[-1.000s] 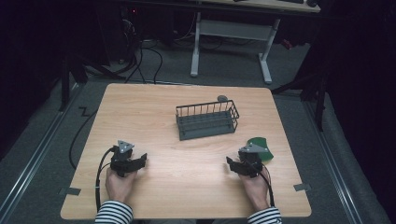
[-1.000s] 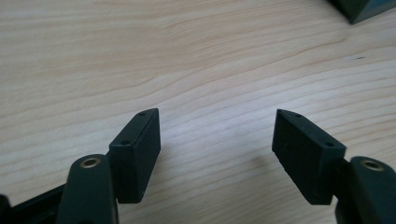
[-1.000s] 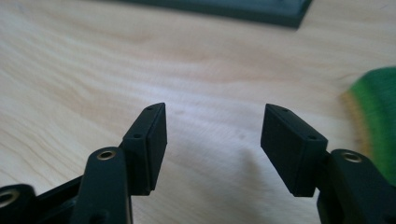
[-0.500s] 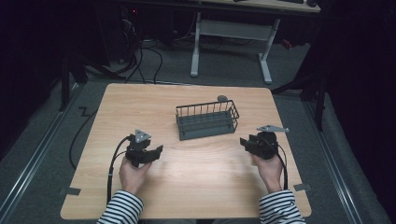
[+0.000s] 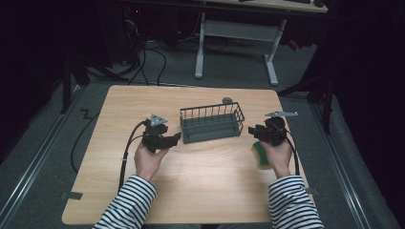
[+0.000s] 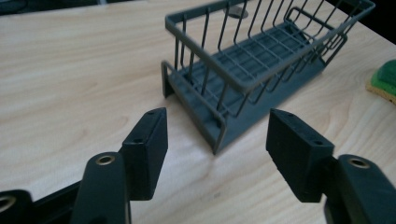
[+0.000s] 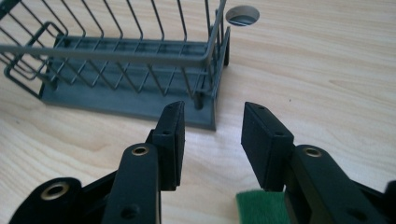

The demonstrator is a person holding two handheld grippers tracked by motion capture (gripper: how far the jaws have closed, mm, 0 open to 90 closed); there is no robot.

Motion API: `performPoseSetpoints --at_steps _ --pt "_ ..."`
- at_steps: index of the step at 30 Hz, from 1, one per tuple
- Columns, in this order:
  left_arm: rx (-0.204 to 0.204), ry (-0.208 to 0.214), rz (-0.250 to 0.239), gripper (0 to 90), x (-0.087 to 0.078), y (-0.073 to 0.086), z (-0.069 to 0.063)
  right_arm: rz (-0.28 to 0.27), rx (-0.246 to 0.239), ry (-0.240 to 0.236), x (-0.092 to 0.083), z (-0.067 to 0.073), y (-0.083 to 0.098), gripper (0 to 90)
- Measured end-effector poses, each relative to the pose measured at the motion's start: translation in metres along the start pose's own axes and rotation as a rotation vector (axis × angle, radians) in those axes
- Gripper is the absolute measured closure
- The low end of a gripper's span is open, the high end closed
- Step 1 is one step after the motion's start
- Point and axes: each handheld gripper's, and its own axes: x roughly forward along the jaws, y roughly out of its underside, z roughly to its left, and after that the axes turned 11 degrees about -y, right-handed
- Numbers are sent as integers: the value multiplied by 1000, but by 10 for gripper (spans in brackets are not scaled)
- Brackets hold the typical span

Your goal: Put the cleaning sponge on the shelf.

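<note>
Black jaws of our left gripper (image 6: 215, 135) stand apart with nothing between them, having just opened a little, and point at the near end of the grey wire basket (image 6: 261, 60) just ahead. Our right gripper (image 7: 212, 135) faces the basket's other end; its jaws have been closing, yet a gap remains and they hold nothing. Just behind and under it, a green and yellow sponge (image 5: 261, 153) lies on the wooden tabletop (image 5: 200, 181).
</note>
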Motion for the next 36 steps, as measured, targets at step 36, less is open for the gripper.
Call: performPoseSetpoints --at_steps 36 --pt "-16 -11 65 596 45 -31 -12 7 55 -39 49 -13 -42 721"
